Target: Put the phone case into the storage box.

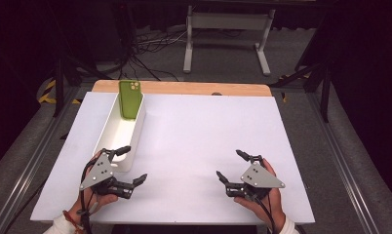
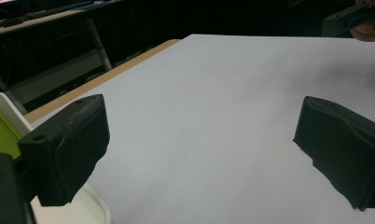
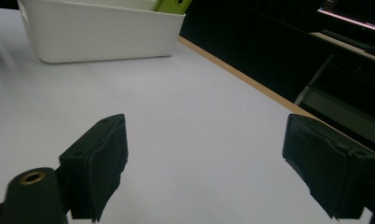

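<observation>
The white bin [image 1: 117, 130] stands just ahead of the left gripper [image 1: 134, 164], well left of the right gripper [image 1: 228, 164]. A green phone [image 1: 130, 99], apparently upright, leans at its far end. Both grippers' jaws are spread, holding nothing.

Both grippers' jaws wide apart

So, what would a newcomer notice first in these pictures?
The green phone stands out: it stands upright at the far end of the white bin, on the table's left. Nearer the person, the left tongs and right tongs are open, with nothing between them.
</observation>
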The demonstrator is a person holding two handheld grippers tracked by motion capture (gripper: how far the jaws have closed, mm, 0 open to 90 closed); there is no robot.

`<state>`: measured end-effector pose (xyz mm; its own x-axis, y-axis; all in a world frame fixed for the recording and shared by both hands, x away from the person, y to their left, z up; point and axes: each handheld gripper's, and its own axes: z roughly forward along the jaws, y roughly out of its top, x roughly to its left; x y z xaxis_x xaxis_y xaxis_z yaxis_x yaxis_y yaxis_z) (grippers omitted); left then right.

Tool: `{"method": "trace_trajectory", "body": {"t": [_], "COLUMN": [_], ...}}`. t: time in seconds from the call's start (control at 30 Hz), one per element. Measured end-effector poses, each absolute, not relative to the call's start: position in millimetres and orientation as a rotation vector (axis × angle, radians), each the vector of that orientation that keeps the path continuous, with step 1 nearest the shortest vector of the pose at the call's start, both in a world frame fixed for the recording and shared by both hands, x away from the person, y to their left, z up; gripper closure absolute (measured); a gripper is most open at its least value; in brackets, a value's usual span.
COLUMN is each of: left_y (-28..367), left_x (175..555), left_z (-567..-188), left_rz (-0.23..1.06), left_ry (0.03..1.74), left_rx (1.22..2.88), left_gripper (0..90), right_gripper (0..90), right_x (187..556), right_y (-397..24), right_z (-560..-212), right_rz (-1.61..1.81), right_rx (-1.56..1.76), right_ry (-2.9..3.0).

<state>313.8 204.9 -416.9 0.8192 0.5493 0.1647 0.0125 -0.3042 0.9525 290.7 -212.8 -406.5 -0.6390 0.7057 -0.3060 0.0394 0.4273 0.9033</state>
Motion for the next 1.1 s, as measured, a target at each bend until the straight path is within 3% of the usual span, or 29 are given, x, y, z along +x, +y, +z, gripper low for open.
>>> {"method": "trace_trajectory", "body": {"t": [1.1], "left_y": [202.7], "left_x": [314.3], "left_z": [-420.4], "left_rz": [0.533], "left_ry": [0.411], "left_rx": [1.839], "left_gripper": [3.3], "right_gripper": [14.9], "right_x": [286.0], "right_y": [-205.0], "right_z": [-413.2], "right_rz": [1.198], "right_rx": [0.587], "right_ry": [2.02]}}
